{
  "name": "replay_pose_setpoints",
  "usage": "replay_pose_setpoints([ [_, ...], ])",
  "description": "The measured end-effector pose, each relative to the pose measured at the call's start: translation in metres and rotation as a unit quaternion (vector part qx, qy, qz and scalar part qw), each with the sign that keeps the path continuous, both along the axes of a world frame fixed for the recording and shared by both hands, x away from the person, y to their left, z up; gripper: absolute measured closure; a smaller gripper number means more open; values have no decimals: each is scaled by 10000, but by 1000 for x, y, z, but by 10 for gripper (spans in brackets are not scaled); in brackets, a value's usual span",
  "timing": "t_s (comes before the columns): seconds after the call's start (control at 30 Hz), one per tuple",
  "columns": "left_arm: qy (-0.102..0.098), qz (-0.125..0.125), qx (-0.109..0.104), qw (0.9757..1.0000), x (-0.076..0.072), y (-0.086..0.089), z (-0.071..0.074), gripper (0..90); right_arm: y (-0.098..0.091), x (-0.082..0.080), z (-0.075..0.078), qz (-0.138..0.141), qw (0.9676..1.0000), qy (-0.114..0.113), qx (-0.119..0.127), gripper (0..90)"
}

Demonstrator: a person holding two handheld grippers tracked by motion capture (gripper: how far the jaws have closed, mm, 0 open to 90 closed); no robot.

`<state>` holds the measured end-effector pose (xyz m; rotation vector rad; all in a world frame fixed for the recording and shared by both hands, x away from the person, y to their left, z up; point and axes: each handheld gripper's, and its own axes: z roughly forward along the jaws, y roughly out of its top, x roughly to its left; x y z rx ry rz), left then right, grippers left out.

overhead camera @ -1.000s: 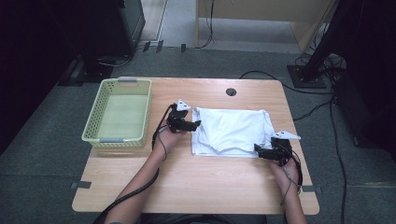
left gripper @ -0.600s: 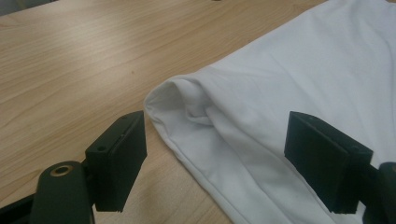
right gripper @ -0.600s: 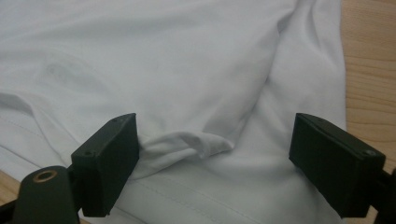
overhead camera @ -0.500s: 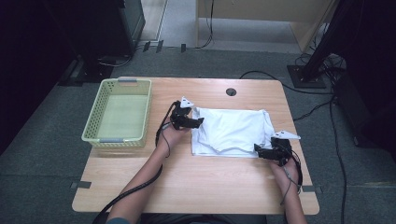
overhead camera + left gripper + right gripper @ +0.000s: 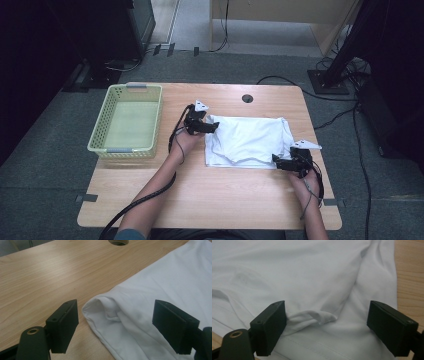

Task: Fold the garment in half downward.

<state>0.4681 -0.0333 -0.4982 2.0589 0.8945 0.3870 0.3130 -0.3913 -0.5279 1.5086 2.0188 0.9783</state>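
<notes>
Hardly anything has shifted since a moment ago: the person's left hand has edged only slightly along the cloth's top left corner, and the right one is sitting just where it was. Going from big to small, the wooden table point(image 5: 200, 200) is carrying everything, and the white folded garment point(image 5: 247, 140) is lying flat near its middle, my landmark for the rest. Well to the left of the garment, the pale green basket point(image 5: 126, 122) is standing with nothing visible inside it. At the garment's far left corner the left gripper point(image 5: 212, 127) is hovering, its jaws standing wide apart on either side of the rounded fold point(image 5: 100, 307) without pressing on it. At the garment's near right corner the right gripper point(image 5: 276, 161) is waiting likewise, jaws spread, with a small puckered flap point(image 5: 322, 316) lying between them, ungripped. What worries me is the layers: if either claw is closing on just the top sheet or that loose flap, the stack could be peeling open when lifted, and with one corner missed the cloth would be sagging and unfolding before reaching the basket.
</notes>
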Motion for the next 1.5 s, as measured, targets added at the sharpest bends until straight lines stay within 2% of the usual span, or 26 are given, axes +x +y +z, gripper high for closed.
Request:
replay_pose_setpoints([
  [0.17,-1,17,-10,10000,6,-2,-2,218,0,0,0,0,10000,0,0,159],
  [0.27,-90,-39,86,9999,9,-4,-4,217,0,0,0,2,10000,1,-1,159],
  [0.43,-42,-26,4,10000,16,-8,-7,217,0,0,0,4,10000,-4,-14,158],
  [0.63,70,35,96,9999,25,-11,-16,217,1,0,0,10,10000,3,-43,152],
  [1.0,90,-80,449,9989,21,-15,-23,218,2,0,0,-12,10000,3,-64,151],
  [1.17,195,-8,375,9991,19,-12,-24,218,2,0,0,-22,10000,4,-62,152],
  [1.37,177,-12,368,9992,16,-10,-24,218,-2,0,0,81,10000,-6,-34,185],
  [1.5,179,-6,380,9991,16,-10,-24,217,0,0,1,-49,10000,18,29,176],
])
